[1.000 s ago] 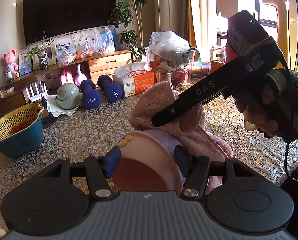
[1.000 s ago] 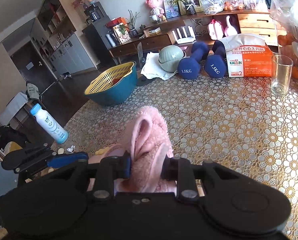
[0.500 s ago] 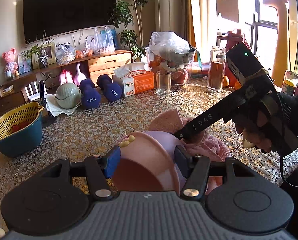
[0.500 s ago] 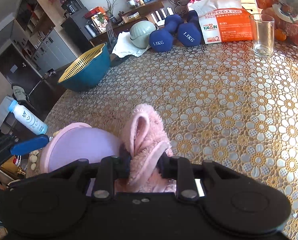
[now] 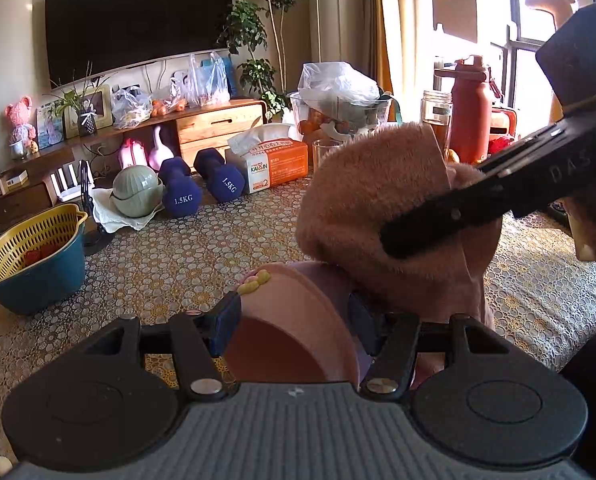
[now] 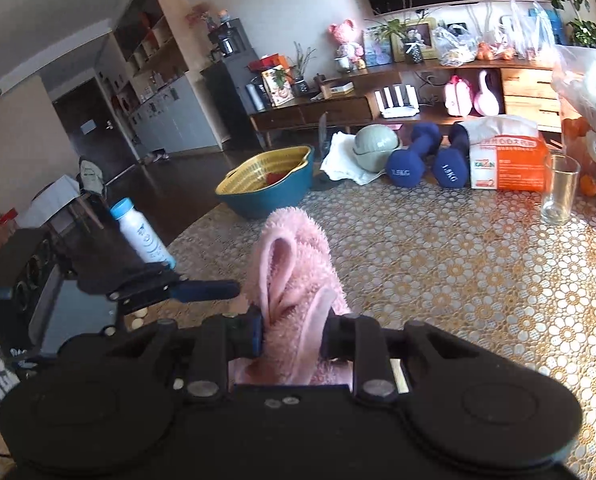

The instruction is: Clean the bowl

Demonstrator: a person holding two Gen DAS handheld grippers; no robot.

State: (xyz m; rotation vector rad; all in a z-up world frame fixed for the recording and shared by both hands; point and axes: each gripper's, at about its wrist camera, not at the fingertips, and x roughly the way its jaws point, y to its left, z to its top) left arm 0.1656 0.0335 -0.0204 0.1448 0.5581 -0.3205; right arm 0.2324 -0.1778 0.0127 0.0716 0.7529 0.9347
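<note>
The left gripper (image 5: 293,316) is clamped on the rim of a pink bowl (image 5: 293,332), its two blue-padded fingers pressed against either side of the bowl's wall so the bowl stands tilted on edge just in front of the camera, over the gold-patterned lace tablecloth (image 5: 169,256). A few yellowish bits of food (image 5: 253,282) cling to the top of the rim. The right gripper (image 6: 291,334) is closed tight on a fluffy pink cloth (image 6: 293,264), which bunches up between its fingers and folds over above them. In the left wrist view that cloth (image 5: 378,208) hangs as a big lump against the upper right side of the bowl, with one black finger of the right gripper (image 5: 450,216) crossing it diagonally; whether cloth and bowl truly touch cannot be told, though they overlap. The right wrist view shows none of the bowl itself, only the left gripper's blue fingertip (image 6: 205,290) reaching in from the left beside the cloth. That view alone also shows a white bottle with a blue cap (image 6: 141,232) near the table's edge. Both views share the far end of the table: a blue basin with a yellow strainer (image 5: 29,248), two blue dumbbells (image 5: 201,188), an orange tissue box (image 5: 273,164) and a drinking glass (image 6: 560,188).
</note>
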